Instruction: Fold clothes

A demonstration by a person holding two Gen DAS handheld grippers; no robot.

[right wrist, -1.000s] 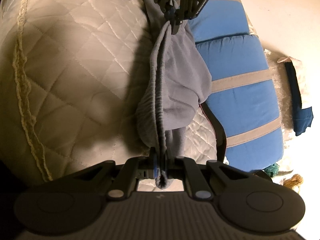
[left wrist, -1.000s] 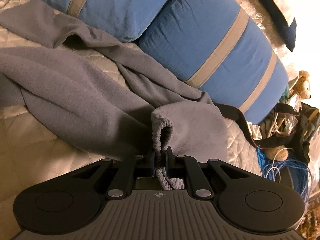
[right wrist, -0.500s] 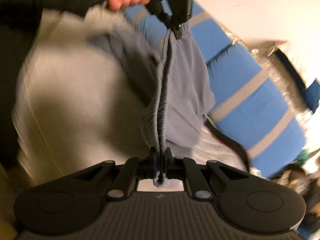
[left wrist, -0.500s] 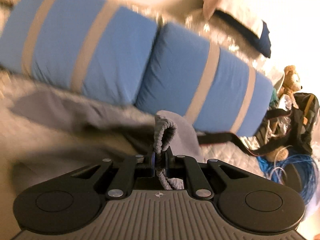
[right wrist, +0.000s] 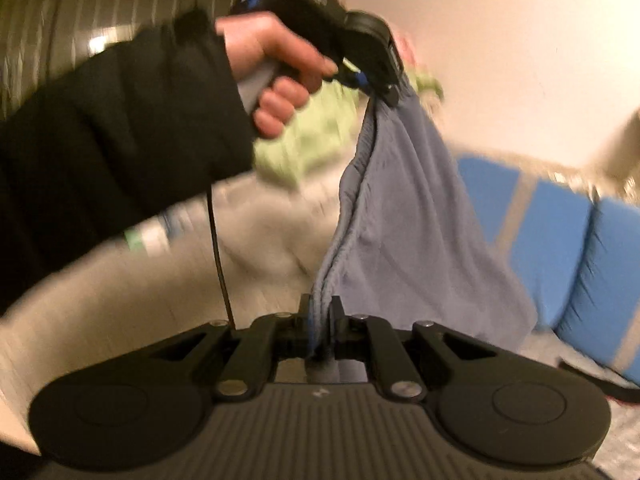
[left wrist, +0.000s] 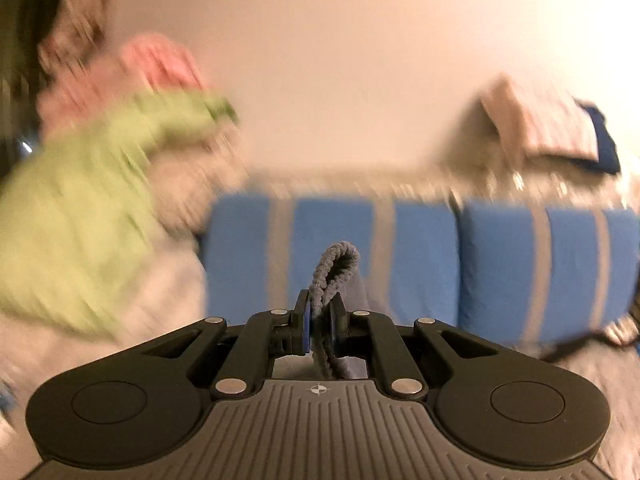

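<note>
Since a second ago both grippers have risen off the quilted bed, and the grey garment (right wrist: pixel 404 220) that lay draped across it now hangs in the air between them. In the left wrist view the left gripper (left wrist: pixel 319 322) is clamped on a ribbed loop of the waistband (left wrist: pixel 334 276), which stands up just past its fingers; the rest of the cloth is hidden there. The right wrist view shows what that one cannot: the right gripper (right wrist: pixel 320 326) pinches the near end of the same waistband, the fabric stretches up and away to the far left gripper, and a hand (right wrist: pixel 276 68) in a black sleeve (right wrist: pixel 120 132) grips that tool's handle, with a thin black cable (right wrist: pixel 218 256) dropping from it. White lettering sits on the far tool's body (too blurred to read), and small logo marks on both near gripper bodies are not legible either. Beyond the garment the pale quilted bed (right wrist: pixel 248 240) lies below, blue pillows with grey stripes (left wrist: pixel 420 264) run along its far side, a green bundle (left wrist: pixel 80 208) and something pink (left wrist: pixel 160 64) sit at the far left, a folded cloth with a dark blue edge (left wrist: pixel 560 132) at the far right, all smeared by motion against a plain pale wall (left wrist: pixel 340 60).
</note>
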